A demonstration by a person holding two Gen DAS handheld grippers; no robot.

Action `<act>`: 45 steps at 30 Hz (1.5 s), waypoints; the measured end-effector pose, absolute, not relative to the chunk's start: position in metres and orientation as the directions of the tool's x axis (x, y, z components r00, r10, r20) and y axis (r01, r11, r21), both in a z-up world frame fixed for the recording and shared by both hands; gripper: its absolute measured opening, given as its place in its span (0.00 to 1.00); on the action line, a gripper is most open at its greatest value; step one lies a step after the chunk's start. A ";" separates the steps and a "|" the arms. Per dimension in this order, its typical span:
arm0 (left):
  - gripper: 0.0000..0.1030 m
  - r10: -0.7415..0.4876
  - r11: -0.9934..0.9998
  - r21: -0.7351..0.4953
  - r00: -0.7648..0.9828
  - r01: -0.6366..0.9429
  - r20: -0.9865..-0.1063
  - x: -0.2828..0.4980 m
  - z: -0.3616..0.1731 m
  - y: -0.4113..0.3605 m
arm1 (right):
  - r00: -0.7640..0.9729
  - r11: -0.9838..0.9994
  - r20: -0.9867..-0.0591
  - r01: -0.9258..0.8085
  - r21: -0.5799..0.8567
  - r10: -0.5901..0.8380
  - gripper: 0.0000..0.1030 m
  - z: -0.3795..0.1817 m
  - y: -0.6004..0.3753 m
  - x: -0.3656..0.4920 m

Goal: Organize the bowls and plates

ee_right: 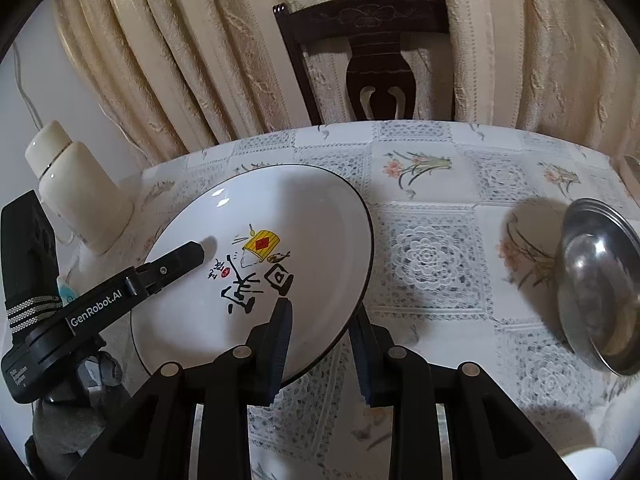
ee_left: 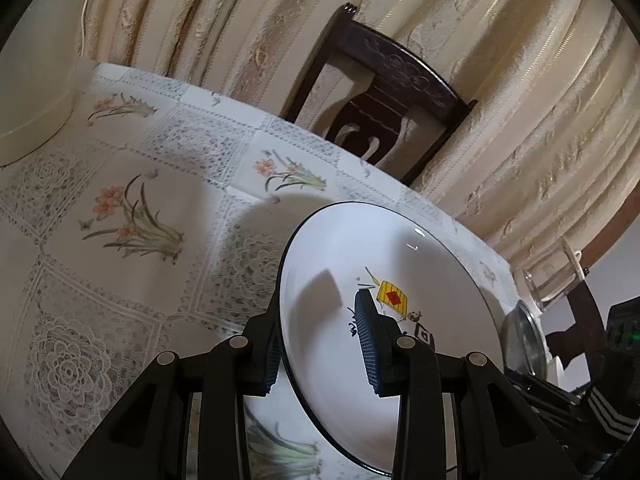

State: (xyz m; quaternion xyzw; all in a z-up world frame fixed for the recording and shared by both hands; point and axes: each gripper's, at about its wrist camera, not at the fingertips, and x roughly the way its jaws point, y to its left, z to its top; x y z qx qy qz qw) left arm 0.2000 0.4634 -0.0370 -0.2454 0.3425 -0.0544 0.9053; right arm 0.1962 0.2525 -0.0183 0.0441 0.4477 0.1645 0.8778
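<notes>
A white plate [ee_left: 420, 280] with a thin dark rim and a yellow and red drawing hangs tilted above the tablecloth. My left gripper [ee_left: 320, 320] is shut on its rim, one finger inside the plate and the other behind the edge. My right gripper [ee_right: 320, 312] is shut on the opposite rim of the same plate [ee_right: 280, 208], its left finger on the inner face and its right finger under the edge. The left gripper [ee_right: 188, 254] reaches in from the left in the right wrist view. A steel bowl [ee_right: 596, 280] rests tilted on the table to the right.
A floral lace tablecloth [ee_right: 432, 256] covers the table. A cream bottle [ee_right: 80, 200] stands at the left edge. A dark wooden chair [ee_right: 372, 60] and curtains stand behind the table. A glass jug [ee_left: 552, 280] sits beyond the steel bowl [ee_left: 524, 340].
</notes>
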 end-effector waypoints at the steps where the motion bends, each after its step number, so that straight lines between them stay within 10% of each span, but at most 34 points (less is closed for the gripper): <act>1: 0.34 -0.271 0.874 -0.482 0.761 -0.062 -0.589 0.199 -0.035 0.462 | 0.550 0.943 -0.768 -0.247 0.225 0.327 0.30 -0.017 0.251 0.194; 45: 0.34 -0.486 0.865 -0.248 0.607 0.435 -0.629 0.097 -0.020 0.240 | 0.654 0.906 -0.742 0.212 0.367 0.147 0.30 -0.007 0.083 0.004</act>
